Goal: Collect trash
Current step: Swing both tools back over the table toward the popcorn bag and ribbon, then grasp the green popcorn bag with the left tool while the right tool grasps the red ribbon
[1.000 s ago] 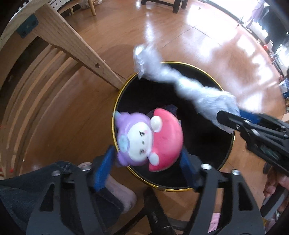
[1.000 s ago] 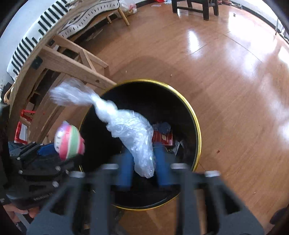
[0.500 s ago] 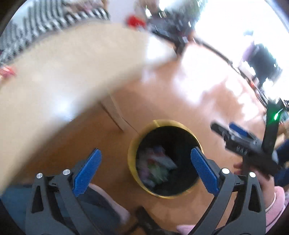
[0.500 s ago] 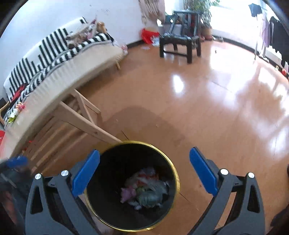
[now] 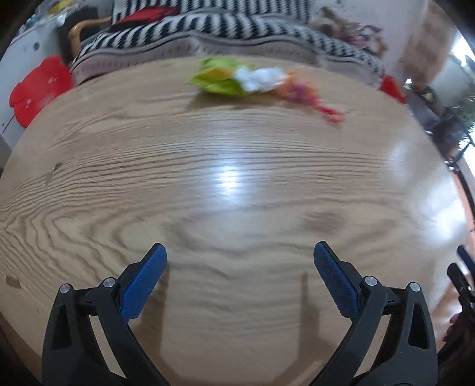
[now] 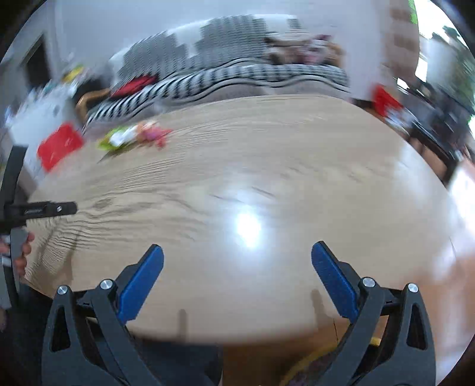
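My left gripper (image 5: 240,252) and right gripper (image 6: 237,252) both hang wide open and empty, ribbed blue pads (image 5: 142,285) on black plastic arms, over a glossy pale wooden table (image 5: 225,207) with bold wavy grain. The trash (image 5: 255,78), a blurred crumpled heap of green, white and orange-red scraps, lies near the table's far edge. Behind it runs a black-and-white striped sofa (image 5: 237,23), nothing between.

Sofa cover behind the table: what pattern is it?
Black-and-white zigzag stripes on the sofa cover; the left wrist view shows it most sharply.
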`<action>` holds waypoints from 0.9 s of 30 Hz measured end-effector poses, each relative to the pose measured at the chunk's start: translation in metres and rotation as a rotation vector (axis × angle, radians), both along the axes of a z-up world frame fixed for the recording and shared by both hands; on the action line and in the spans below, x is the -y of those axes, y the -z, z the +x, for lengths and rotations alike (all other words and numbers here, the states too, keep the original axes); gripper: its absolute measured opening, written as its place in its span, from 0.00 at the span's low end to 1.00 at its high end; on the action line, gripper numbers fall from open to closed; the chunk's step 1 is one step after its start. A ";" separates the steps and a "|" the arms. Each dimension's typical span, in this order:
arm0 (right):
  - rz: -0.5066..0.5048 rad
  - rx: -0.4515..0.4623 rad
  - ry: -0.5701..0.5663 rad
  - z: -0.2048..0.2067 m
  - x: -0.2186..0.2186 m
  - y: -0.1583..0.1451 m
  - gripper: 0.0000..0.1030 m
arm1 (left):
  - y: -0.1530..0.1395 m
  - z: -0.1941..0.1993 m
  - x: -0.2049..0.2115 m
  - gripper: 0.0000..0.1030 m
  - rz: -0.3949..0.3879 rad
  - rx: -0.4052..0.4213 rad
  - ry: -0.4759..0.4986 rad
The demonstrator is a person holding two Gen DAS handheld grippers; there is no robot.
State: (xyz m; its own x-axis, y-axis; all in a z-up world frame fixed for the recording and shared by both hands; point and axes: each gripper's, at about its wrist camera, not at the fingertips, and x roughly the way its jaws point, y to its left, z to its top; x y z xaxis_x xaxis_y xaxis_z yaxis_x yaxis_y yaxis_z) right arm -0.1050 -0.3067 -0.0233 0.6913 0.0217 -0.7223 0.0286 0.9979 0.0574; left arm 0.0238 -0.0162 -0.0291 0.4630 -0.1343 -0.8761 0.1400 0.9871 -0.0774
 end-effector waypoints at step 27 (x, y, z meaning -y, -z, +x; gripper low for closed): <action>-0.073 -0.143 -0.160 0.262 -0.110 0.022 0.95 | 0.003 0.171 0.005 0.94 0.073 0.093 0.134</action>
